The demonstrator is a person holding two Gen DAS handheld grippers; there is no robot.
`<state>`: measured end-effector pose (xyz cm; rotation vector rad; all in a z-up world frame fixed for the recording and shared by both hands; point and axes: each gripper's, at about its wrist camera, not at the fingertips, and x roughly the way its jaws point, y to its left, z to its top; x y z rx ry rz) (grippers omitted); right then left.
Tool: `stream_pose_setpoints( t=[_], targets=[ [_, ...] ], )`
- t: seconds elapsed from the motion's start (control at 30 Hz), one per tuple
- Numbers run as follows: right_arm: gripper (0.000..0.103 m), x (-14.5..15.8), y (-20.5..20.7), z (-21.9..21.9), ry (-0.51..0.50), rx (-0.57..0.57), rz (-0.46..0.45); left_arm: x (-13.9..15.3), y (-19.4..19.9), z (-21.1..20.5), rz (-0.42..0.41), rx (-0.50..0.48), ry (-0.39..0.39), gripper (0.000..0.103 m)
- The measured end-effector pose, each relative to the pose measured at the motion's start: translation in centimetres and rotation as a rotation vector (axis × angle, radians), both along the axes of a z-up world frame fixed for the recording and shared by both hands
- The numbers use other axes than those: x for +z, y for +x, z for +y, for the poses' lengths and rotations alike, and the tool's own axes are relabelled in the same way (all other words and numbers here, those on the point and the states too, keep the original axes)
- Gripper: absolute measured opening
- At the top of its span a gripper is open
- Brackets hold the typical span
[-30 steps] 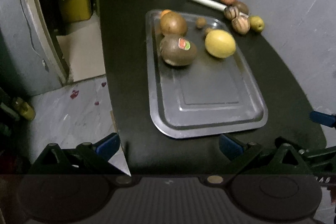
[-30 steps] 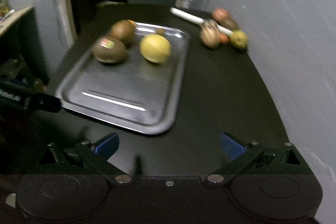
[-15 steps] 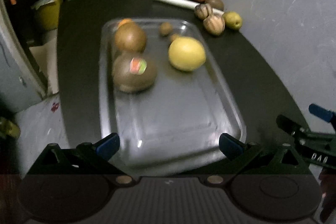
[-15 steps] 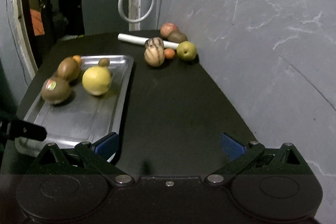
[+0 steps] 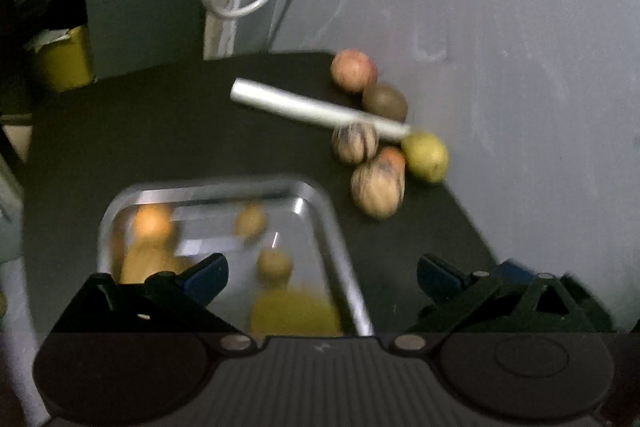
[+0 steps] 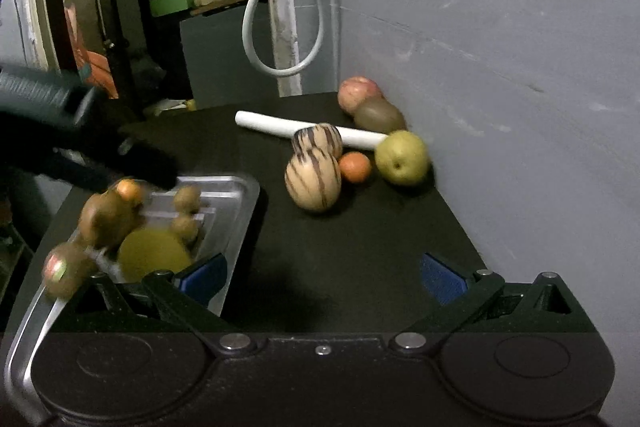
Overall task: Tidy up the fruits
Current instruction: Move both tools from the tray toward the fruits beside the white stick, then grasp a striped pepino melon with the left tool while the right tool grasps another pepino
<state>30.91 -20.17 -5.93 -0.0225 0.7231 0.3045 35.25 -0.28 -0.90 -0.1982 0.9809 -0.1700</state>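
Both tongs, left point(image 5: 322, 273) and right point(image 6: 322, 273), were wide apart and empty. The right should close gently around the nearest striped fruit point(image 6: 313, 183), then carry it to the tray point(image 6: 236, 211).

Fruit sticker point(image 6: 56, 269) blurred; no readable text.

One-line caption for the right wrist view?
Open right claw faces loose fruit: two striped melons, orange, pear; metal tray at left.

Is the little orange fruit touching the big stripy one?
Touching. In the right wrist view the little orange fruit sits pressed against the big stripy fruit, no table showing between them.
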Motion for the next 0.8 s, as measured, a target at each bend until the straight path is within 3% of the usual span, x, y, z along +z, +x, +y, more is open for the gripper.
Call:
stream_pose_setpoints(
  t=[0.2, 0.37, 0.63, 0.8],
  targets=[
    [0.102, -1.6, 4.9, 0.9, 0.034, 0.017, 0.002, -2.0, 7.4, -1.0, 0.011, -0.009, -0.063, 0.102],
    [0.096, -3.2, 7.1, 1.3, 0.053, 0.031, 0.016, -4.5, 12.4, -2.1, 0.040, -0.036, -0.035, 0.102],
    [0.081, -4.0, 9.2, 2.6, 0.045, 0.065, 0.000, -6.7, 15.4, -3.4, 0.071, -0.074, -0.015, 0.101],
    [0.067, -4.1, 10.1, 3.3, 0.050, 0.079, 0.006, -7.6, 16.1, -3.9, 0.082, -0.091, -0.033, 0.091]
  ],
)
